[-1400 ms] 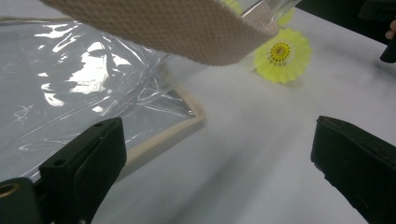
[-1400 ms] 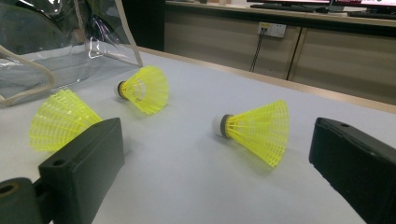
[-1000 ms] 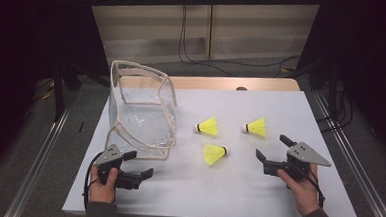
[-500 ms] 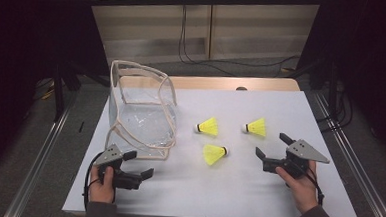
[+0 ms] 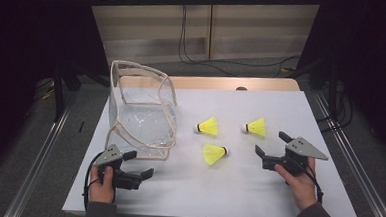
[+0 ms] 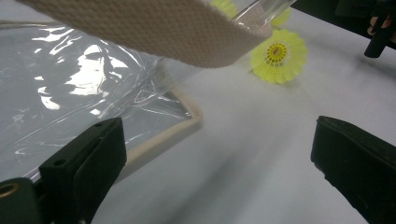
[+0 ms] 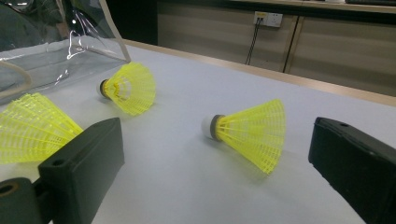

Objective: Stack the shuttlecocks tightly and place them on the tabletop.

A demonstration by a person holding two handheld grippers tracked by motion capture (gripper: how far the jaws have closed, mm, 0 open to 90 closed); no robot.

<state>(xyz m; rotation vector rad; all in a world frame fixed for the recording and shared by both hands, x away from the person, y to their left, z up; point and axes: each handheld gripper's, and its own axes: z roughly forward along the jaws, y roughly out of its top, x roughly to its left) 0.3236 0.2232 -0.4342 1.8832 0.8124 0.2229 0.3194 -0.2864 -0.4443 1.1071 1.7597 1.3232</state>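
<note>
One white worktop [image 5: 236, 191], smooth and matte, carries everything; a strip of pale wood shows along its far edge. On its left part stands one clear plastic bag [image 5: 140, 117], glossy and crinkled, with cream woven tape along its edges and handles; its mouth faces the right side of the worktop.

Two grippers are held near the front edge. The left gripper [image 5: 139, 166] lies just in front of the bag, its black, blocky jaws wide apart and holding nothing; in the left gripper view the bag's taped bottom edge lies just ahead of them. The right gripper [image 5: 272, 144], topped by a grey three-cornered plate, has its jaws wide too, empty, and pointing at the shuttlecocks.

Three yellow shuttlecocks lie on their sides right of the bag, each a ribbed, mesh-like plastic cone with a white cap. The far-left shuttlecock [image 5: 208, 126] is nearest the bag's mouth, the far-right shuttlecock [image 5: 255, 127] lies close before the right gripper, and the front shuttlecock [image 5: 214, 154] lies between the two grippers.
</note>
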